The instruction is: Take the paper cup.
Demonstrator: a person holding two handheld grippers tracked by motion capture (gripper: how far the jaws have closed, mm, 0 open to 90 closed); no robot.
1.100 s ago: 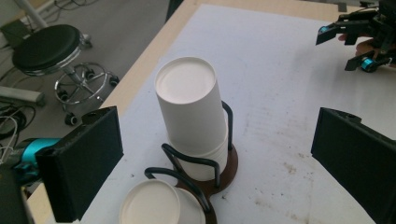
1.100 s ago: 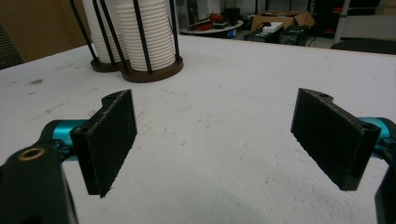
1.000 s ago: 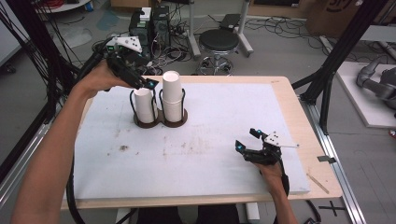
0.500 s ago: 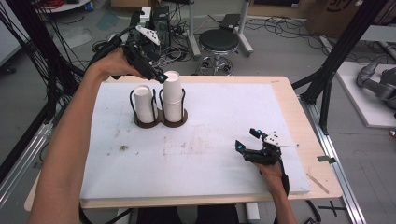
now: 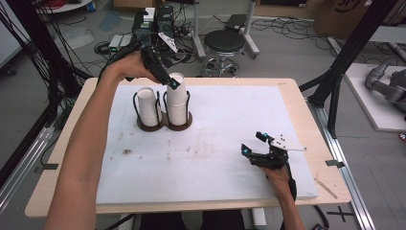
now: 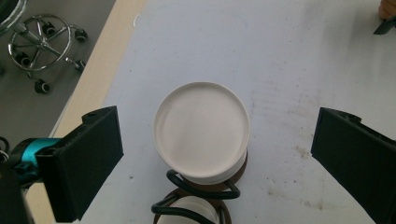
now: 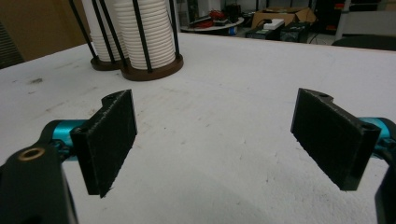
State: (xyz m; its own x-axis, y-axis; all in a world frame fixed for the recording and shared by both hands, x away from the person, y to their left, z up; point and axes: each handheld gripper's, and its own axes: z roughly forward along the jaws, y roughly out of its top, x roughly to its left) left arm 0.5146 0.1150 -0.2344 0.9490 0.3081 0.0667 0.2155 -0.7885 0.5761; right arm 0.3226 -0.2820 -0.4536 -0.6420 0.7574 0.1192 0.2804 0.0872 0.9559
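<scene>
Two stacks of white paper cups stand in a brown two-ring wire holder [image 5: 165,125] at the back left of the table. The right stack [image 5: 177,98] is taller than the left stack [image 5: 147,106]. My left gripper [image 5: 168,81] hovers just over the taller stack, pointing down and open. In the left gripper view the top cup [image 6: 201,133] lies between the wide-spread jaws of the left gripper [image 6: 219,135], untouched, with the shorter stack [image 6: 191,207] below it. My right gripper [image 5: 252,142] rests open on the mat at the front right. In its own view the right gripper [image 7: 219,135] holds nothing, with the cup stacks [image 7: 147,32] far off.
A white mat [image 5: 230,105] covers most of the wooden table [image 5: 297,96], with faint stains near its middle. A stool [image 5: 225,43] and cables stand on the floor beyond the far edge. Black frame posts rise at both sides.
My left gripper has swung right from behind the shorter stack to over the taller stack. The right gripper has stayed still.
</scene>
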